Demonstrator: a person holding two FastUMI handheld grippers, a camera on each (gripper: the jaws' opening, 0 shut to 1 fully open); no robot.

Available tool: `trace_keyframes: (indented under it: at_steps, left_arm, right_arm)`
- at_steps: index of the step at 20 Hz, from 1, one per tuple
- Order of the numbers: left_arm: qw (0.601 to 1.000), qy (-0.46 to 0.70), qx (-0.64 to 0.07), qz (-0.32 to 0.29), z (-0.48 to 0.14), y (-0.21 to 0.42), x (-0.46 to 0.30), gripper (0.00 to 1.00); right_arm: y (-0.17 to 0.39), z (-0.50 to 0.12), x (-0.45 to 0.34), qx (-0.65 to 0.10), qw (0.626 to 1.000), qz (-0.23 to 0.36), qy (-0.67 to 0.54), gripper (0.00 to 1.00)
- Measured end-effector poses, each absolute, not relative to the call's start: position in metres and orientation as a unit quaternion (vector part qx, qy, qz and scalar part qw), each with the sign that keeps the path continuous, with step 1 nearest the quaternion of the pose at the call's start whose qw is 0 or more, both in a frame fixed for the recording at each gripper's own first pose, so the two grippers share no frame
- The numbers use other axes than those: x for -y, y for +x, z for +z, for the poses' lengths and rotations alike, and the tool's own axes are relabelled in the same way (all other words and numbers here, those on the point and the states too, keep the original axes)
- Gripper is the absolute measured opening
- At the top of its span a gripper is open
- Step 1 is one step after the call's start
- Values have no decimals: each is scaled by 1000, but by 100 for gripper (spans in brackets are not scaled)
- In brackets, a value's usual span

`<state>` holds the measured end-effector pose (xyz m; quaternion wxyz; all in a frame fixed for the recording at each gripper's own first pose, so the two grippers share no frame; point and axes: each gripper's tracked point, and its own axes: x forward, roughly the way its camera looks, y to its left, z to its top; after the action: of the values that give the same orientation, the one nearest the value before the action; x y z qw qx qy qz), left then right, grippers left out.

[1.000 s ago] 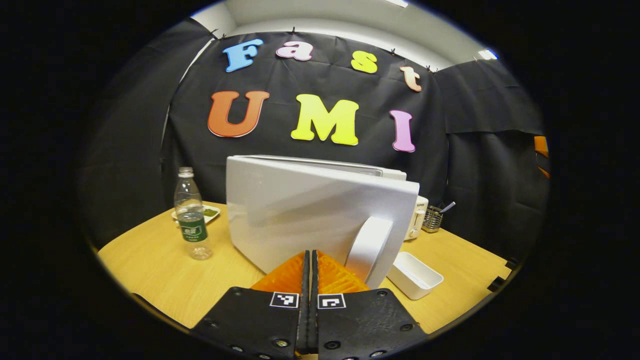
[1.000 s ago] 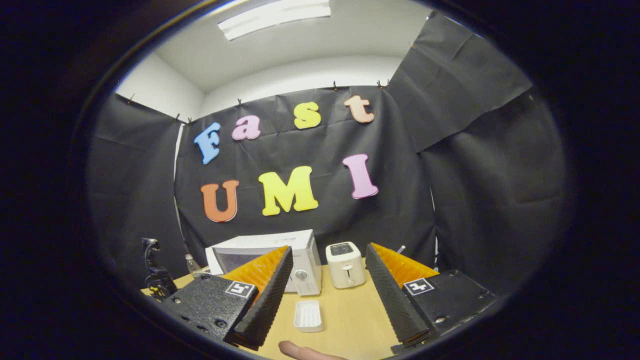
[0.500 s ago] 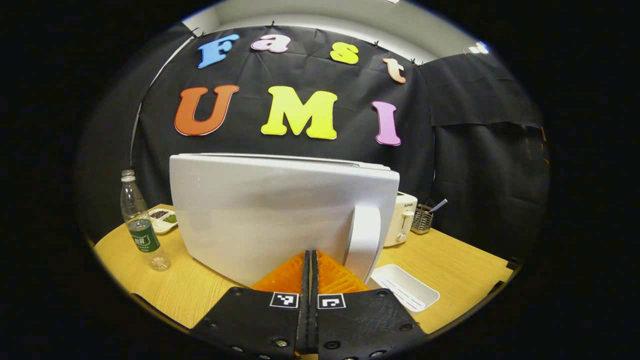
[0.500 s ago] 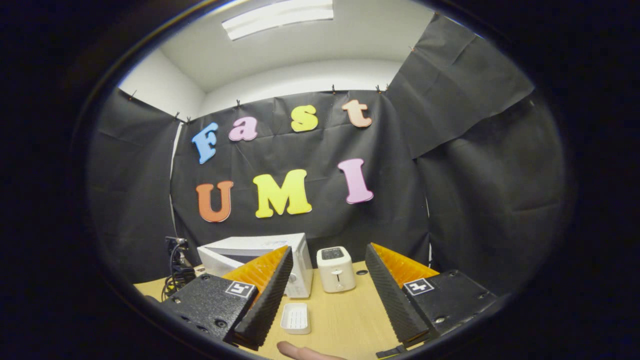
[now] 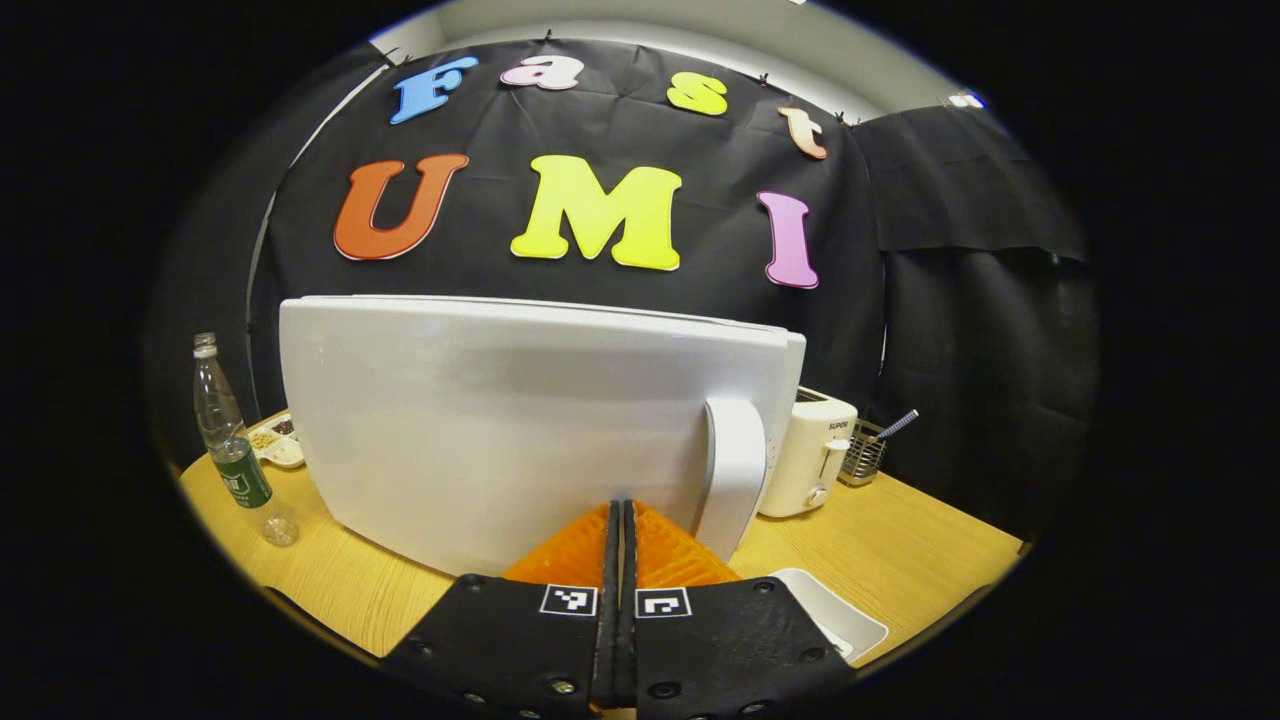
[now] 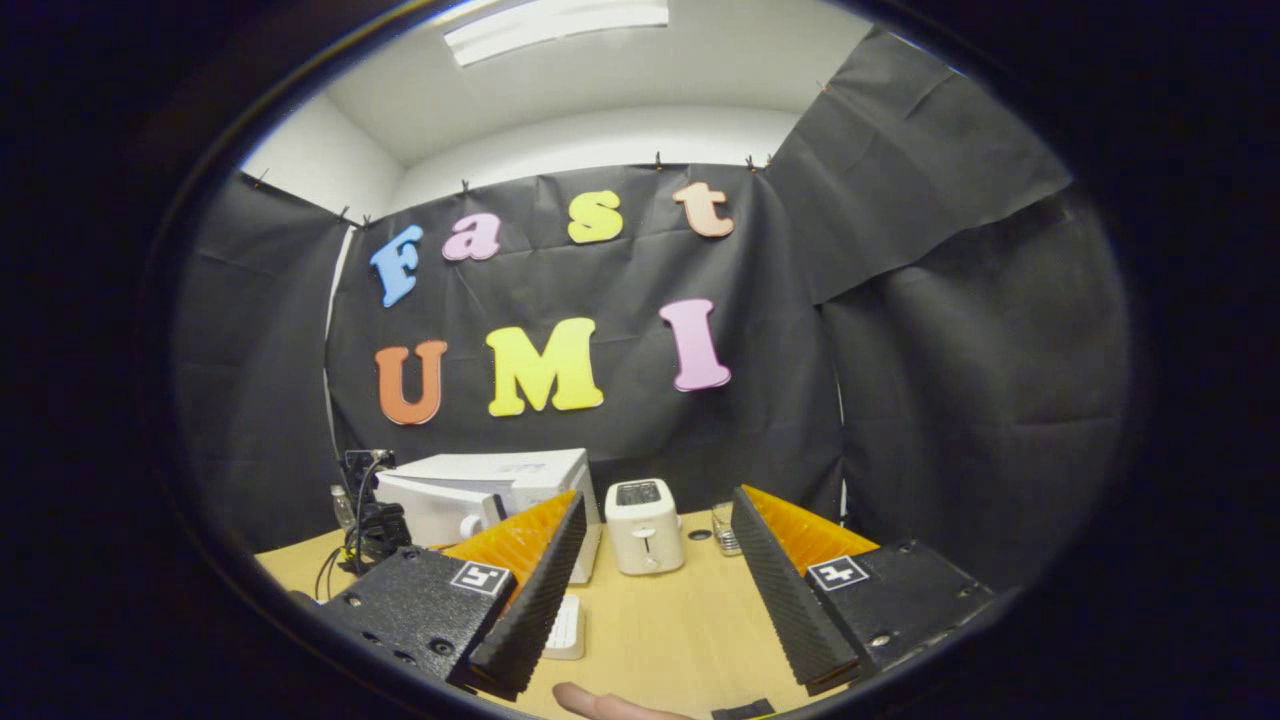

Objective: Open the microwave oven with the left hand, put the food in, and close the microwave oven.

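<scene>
The white microwave [image 5: 500, 420] stands close ahead in the left gripper view, its door swung nearly flat against the body. My left gripper [image 5: 620, 505] is shut with nothing between its fingers, its tips at the door's lower face just left of the curved handle [image 5: 735, 470]. In the right gripper view the microwave [image 6: 520, 475] sits at the back left with the door [image 6: 430, 505] a little ajar and the left gripper [image 6: 375, 520] beside it. My right gripper [image 6: 657, 497] hangs open and empty over the table. No food is visible.
A white toaster [image 5: 810, 455] [image 6: 643, 525] stands right of the microwave, with a wire utensil holder [image 5: 865, 450] beyond it. An empty white tray [image 5: 835, 620] [image 6: 567, 625] lies on the wooden table. A water bottle [image 5: 235, 450] and a small divided dish [image 5: 275, 440] sit at the left.
The microwave door has swung from wide open to almost closed, with the shut left gripper following against it. The right gripper stayed open and turned slightly to the right.
</scene>
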<state>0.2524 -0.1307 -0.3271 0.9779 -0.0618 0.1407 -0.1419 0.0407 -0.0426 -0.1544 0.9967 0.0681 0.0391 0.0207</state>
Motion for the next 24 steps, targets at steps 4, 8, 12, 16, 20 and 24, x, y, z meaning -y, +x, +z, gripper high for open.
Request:
trace_keyframes:
  at_steps: [4, 8, 12, 16, 20, 24]
  left_arm:
    - [979, -71, -142, -131, -326, 278, 141, 0]
    - [980, -67, -151, -114, -327, 307, 152, 0]
    - [979, -48, -164, -112, -333, 306, 156, 0]
    - [974, -58, -186, -118, -344, 304, 157, 0]
    - [967, -42, -231, -101, -357, 296, 144, 0]
    - [971, -60, -212, -97, -318, 264, 130, 0]
  right_arm:
    - [40, -123, 56, -9, 998, 14, 60, 93]
    - [32, -112, 63, 6, 998, 7, 55, 93]
    - [25, -113, 64, 6, 998, 7, 58, 93]
    - [18, -111, 59, 3, 999, 7, 54, 93]
    - [5, -105, 54, 4, 998, 12, 54, 93]
    - [-6, -103, 43, -2, 998, 22, 53, 93]
